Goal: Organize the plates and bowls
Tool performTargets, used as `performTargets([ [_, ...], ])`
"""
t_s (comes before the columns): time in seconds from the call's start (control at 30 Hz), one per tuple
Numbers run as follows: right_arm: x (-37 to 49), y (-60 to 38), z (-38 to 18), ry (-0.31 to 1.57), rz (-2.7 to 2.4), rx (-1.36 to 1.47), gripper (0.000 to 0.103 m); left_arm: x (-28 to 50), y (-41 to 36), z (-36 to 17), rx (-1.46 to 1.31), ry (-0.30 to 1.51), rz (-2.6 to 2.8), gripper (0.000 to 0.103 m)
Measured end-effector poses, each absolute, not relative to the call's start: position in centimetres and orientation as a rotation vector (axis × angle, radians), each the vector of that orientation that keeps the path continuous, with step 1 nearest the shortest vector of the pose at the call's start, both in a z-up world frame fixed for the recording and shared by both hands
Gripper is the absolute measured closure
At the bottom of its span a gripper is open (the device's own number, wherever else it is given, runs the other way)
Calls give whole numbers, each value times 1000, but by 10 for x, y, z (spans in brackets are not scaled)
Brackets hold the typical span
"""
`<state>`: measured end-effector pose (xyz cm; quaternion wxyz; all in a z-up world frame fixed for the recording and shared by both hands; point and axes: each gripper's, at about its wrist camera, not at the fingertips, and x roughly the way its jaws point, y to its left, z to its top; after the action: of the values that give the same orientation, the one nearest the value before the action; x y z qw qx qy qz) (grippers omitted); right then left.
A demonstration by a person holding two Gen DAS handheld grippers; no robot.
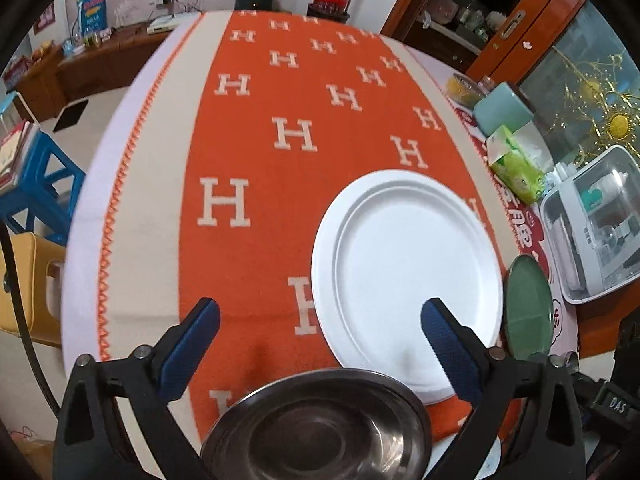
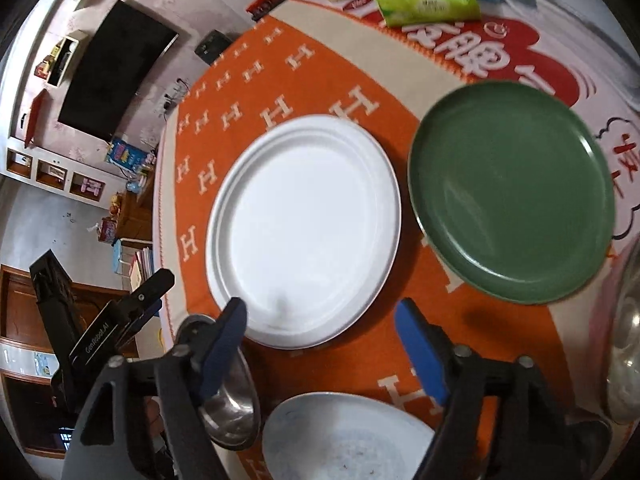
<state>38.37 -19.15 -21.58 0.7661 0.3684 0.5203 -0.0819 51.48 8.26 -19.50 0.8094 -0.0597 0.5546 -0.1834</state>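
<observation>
Item 1: my left hand-held gripper [image 1: 320,344], released, empty, above a steel bowl [image 1: 316,428].
Item 2: my right hand-held gripper [image 2: 320,344], jaws apart, nothing grasped, over a pale bowl [image 2: 348,436].
Item 3: white plate [image 2: 304,232] and green plate [image 2: 512,192], side by side on the table's orange cloth [image 1: 248,128].
Risk, my judgement: a jaw could clip the white rim and skid it.
Only the right view shows the green plate fully, plus the pale bowl.

Both grippers have a black frame with round silver screws. The left gripper [image 1: 320,320] and the right gripper [image 2: 320,320] carry dark blue textured pads [image 1: 452,356] on the fingers.
</observation>
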Motion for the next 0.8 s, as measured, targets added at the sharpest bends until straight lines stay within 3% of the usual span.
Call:
performTargets([
  [0.2,390,-188,-236,1164,-189,799,51,522,77,-213,-150,1237,-392,18],
  [0.27,391,-188,-241,1171,-192,798,55,524,72,-219,-151,1253,-398,32],
  [0.4,391,-191,-248,1163,-199,801,66,528,69,-229,-163,1290,-398,41],
  [0.47,391,-192,-250,1157,-203,801,68,529,67,-234,-181,1313,-406,49],
  [0.7,391,-202,-251,1114,-228,778,75,530,69,-243,-198,1336,-395,59],
  [0.77,393,-204,-252,1117,-238,768,77,530,70,-244,-198,1333,-388,70],
  [0.8,393,-205,-253,1118,-242,764,79,530,70,-243,-199,1331,-386,69],
])
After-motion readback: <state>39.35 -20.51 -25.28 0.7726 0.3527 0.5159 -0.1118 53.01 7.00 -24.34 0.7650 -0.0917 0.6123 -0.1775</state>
